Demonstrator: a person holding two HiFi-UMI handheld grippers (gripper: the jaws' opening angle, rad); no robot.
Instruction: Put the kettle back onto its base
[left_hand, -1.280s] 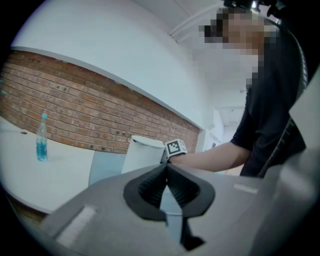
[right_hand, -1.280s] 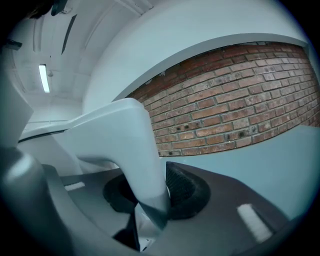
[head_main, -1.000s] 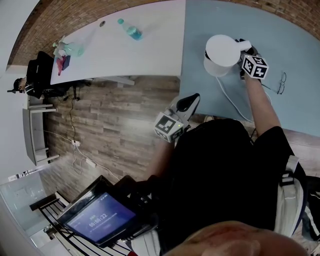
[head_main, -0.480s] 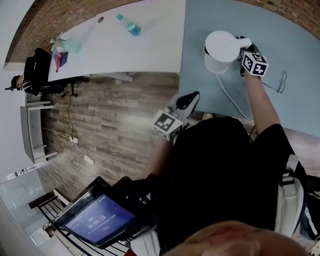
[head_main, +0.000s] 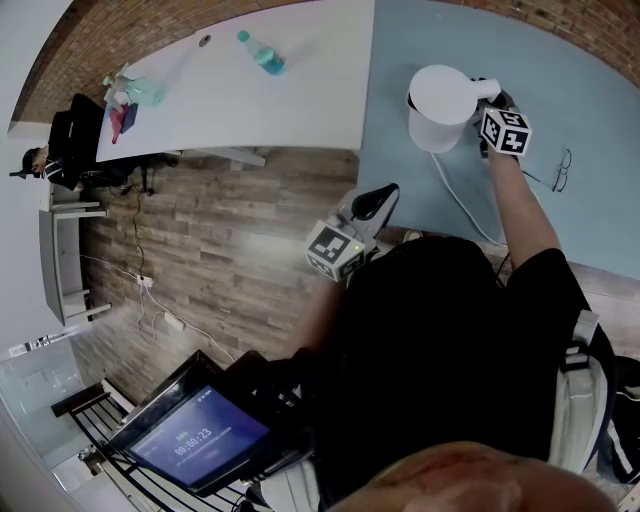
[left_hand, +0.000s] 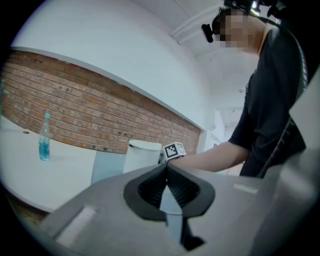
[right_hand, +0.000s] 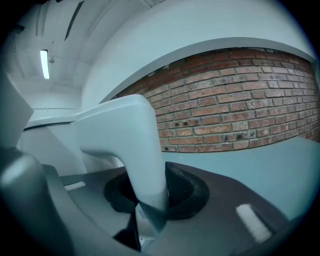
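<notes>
Currently, right gripper (right_hand: 150, 196) clamped on handle (right_hand: 134, 142) of white kettle (head_main: 441, 100), kettle upright on blue table (head_main: 395, 170), upper right of head view, left gripper (left_hand: 167, 170) pressed together, empty, cord (head_main: 452, 193) visible in head view only.

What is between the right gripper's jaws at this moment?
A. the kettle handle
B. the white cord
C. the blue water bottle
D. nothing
A: in the right gripper view the white kettle handle runs down between the pads of the right gripper, which are closed on it.
</notes>
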